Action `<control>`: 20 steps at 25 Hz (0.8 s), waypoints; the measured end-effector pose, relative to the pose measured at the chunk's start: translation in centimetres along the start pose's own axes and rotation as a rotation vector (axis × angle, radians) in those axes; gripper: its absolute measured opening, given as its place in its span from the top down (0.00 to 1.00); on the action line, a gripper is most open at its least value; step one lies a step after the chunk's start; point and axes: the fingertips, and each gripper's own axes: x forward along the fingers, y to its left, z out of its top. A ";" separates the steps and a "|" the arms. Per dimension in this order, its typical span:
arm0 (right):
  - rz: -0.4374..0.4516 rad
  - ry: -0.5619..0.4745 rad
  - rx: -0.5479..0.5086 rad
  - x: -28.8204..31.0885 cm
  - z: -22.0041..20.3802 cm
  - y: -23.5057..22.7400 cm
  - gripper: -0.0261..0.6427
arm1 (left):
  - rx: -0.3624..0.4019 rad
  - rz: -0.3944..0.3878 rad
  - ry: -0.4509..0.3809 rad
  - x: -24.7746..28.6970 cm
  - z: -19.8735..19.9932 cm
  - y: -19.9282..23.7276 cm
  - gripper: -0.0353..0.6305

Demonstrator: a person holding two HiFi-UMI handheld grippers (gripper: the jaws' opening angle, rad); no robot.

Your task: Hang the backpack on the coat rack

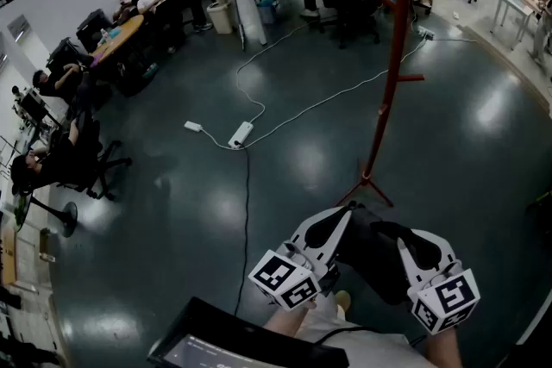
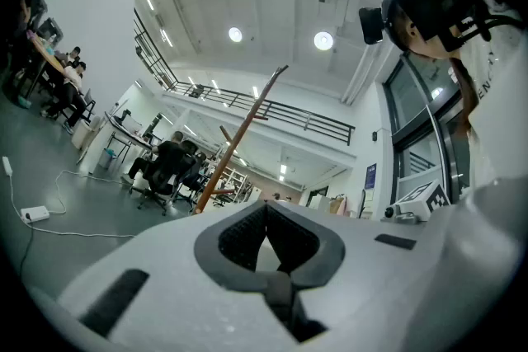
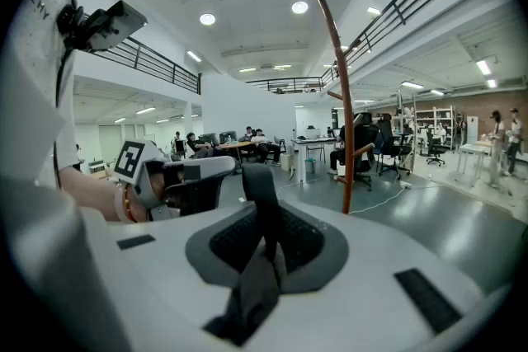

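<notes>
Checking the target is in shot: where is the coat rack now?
In the head view the coat rack stands right of centre, its feet just beyond the backpack, with the white power strip to its left.

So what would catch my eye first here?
The tall red coat rack standing on the dark floor ahead. Nearer, at the bottom of the head view, a black backpack hangs between the left gripper and right gripper, its strap pinched in the right one's jaws.
</notes>
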 end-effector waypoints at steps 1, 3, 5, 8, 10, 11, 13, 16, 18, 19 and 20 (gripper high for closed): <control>0.008 0.005 0.021 0.3 -0.1 0.0 0.89 | 0.005 0.019 0.013 -0.5 0.2 0.1 0.93; 0.020 0.012 0.054 0.7 -0.3 -0.2 0.89 | 0.013 0.046 0.035 -1.1 0.2 0.2 0.93; 0.022 0.015 0.068 1.0 -0.4 -1.0 0.89 | 0.013 0.048 0.048 -0.7 -0.1 0.3 0.93; 0.021 0.022 0.073 2.6 -0.6 -2.2 0.89 | -0.003 0.024 0.054 0.9 -0.9 1.4 0.93; 0.022 0.028 0.069 4.3 -0.7 -2.6 0.89 | -0.003 -0.003 0.059 2.1 -1.1 2.5 0.93; 0.023 0.031 0.066 5.2 -0.7 -2.8 0.89 | -0.001 -0.017 0.064 2.8 -1.2 3.1 0.93; 0.024 0.039 0.060 7.0 -0.6 -3.4 0.89 | -0.005 -0.038 0.074 4.2 -1.4 4.6 0.93; 0.035 0.050 0.062 9.9 -0.4 -4.8 0.89 | -0.018 -0.057 0.081 6.2 -1.5 7.4 0.93; 0.045 0.055 0.064 11.7 -0.3 -5.8 0.89 | -0.028 -0.051 0.088 7.4 -1.5 9.4 0.93; 0.050 0.060 0.062 12.6 -0.1 -6.3 0.89 | -0.034 -0.045 0.091 8.0 -1.4 10.4 0.93; 0.055 0.068 0.058 13.6 0.3 -6.8 0.89 | -0.041 -0.040 0.092 8.7 -1.1 11.3 0.93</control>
